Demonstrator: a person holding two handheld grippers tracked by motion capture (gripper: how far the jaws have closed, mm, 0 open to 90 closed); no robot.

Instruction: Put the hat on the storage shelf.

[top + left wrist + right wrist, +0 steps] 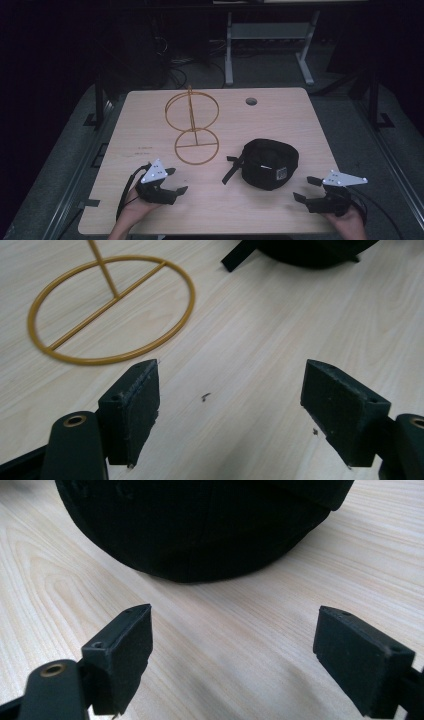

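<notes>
While nothing has been picked up yet, both tongs sit low at the near edge of the desk [150, 210], so this looks like the very start of the job. The left tongs [176, 180] are wide open with nothing between them, and they point at the bare wood just in front of the gold wire stand [196, 146]. The right tongs [303, 188] are wide open too and hold nothing. They face the black cap [269, 162], which lies near them in the middle of the desk, right of the stand, with its strap sticking out to the left. I think the next move is for the right tongs to slide forward and pinch the cap's soft edge. Both hands rest low, palms down, jaws aimed forward and a bit inward. Farther back, the stand's tall ring rises up.
</notes>
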